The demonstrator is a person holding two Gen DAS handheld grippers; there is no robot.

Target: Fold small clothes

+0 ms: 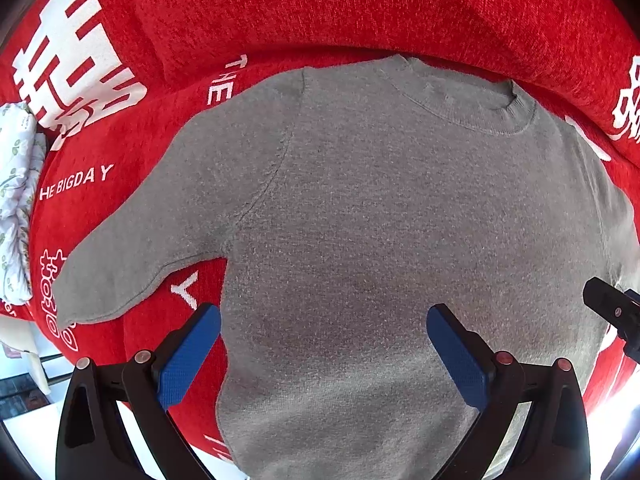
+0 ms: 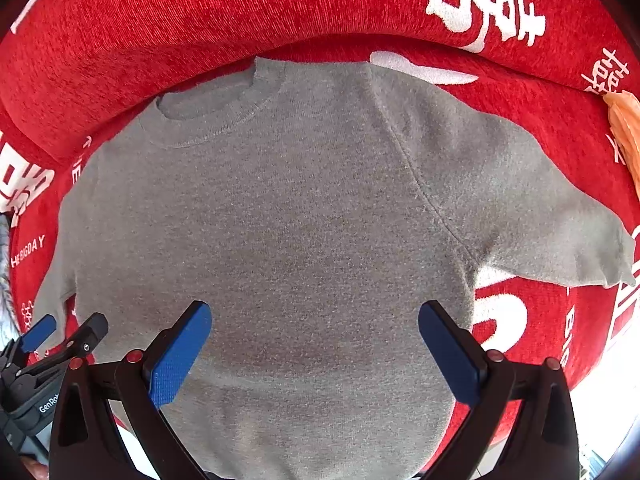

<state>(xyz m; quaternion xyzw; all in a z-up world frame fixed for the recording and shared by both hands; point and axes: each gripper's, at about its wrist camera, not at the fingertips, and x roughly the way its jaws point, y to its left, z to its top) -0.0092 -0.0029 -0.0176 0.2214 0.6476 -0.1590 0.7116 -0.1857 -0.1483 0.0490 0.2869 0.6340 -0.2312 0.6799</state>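
Note:
A small grey knit sweater (image 1: 360, 208) lies flat on a red cover, collar at the far side and both short sleeves spread out. It also shows in the right wrist view (image 2: 280, 220). My left gripper (image 1: 324, 320) is open and empty, its blue pads above the sweater's lower left part. My right gripper (image 2: 314, 318) is open and empty above the sweater's lower right part. The left sleeve (image 1: 132, 248) points down left. The right sleeve (image 2: 540, 216) points right. Each gripper shows at the edge of the other's view.
The red cover (image 1: 320, 4) with white lettering rises into a ridge behind the collar. A white floral cloth (image 1: 16, 200) lies at the far left. An orange cloth (image 2: 624, 128) lies at the far right. The cover's near edge drops to a pale floor (image 1: 32, 432).

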